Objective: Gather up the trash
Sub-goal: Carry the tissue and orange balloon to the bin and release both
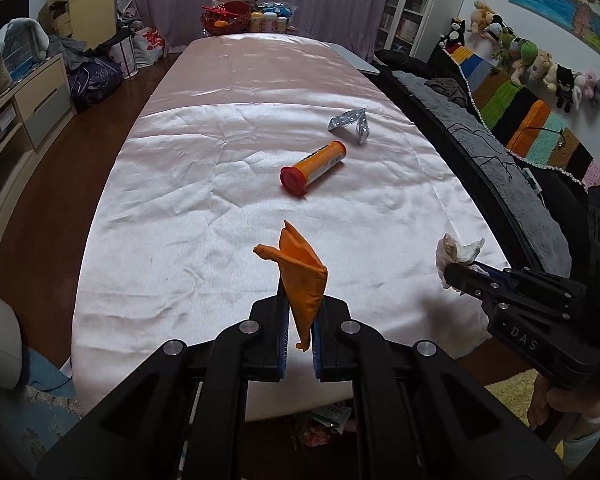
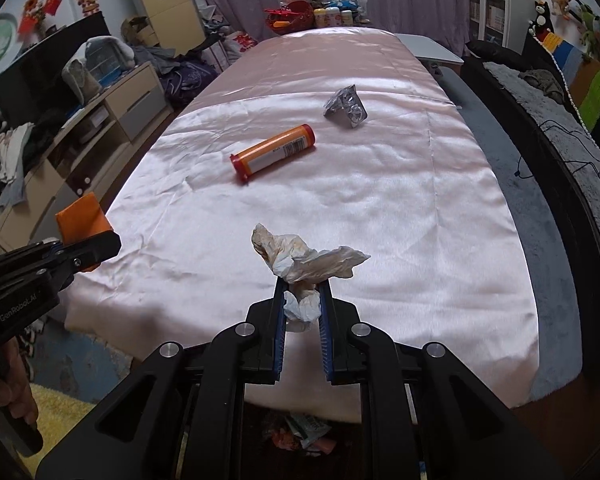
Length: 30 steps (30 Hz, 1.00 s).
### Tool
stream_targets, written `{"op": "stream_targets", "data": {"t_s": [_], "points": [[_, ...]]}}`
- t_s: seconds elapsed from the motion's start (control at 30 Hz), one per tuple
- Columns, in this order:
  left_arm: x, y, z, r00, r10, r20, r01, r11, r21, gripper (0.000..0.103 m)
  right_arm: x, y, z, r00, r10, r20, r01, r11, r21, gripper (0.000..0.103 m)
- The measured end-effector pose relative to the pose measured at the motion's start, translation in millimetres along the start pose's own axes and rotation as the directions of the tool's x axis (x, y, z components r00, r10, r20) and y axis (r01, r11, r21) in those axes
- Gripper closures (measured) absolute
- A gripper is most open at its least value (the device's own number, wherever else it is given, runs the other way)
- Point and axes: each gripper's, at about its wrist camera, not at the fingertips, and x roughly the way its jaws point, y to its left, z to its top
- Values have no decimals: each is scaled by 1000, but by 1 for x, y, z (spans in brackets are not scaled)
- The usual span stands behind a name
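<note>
The long table (image 1: pixel 228 128) under its pink satin cloth is the landmark: well up its middle lie an orange tube (image 1: pixel 313 168) on its side and, just beyond it, a crumpled foil blister pack (image 1: pixel 350 123), both apparently uncollected. Above the table's near edge, the left gripper (image 1: pixel 302 312) pinches an orange wrapper (image 1: pixel 302 270) and the right gripper (image 2: pixel 303 300) pinches a crumpled tissue (image 2: pixel 308 258), both clear of the cloth, probably for carrying off. Below that edge lies a heap of scraps (image 2: pixel 300 432), likely the drop spot.
</note>
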Motion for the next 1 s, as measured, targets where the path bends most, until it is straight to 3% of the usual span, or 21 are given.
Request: {"op": "stream_targets", "data": {"t_s": [0.33, 0.63, 1.0], "points": [[-30, -26, -71, 998, -50, -30, 50, 999, 15, 95, -39, 3, -60, 999, 28, -15, -29, 1000, -12, 87], [-20, -34, -125, 992, -67, -107, 70, 997, 19, 95, -29, -3, -108, 995, 26, -100, -25, 1000, 7, 87], [22, -43, -177, 969, -101, -227, 103, 995, -6, 95, -3, -7, -137, 980, 30, -196, -23, 999, 38, 87]]}}
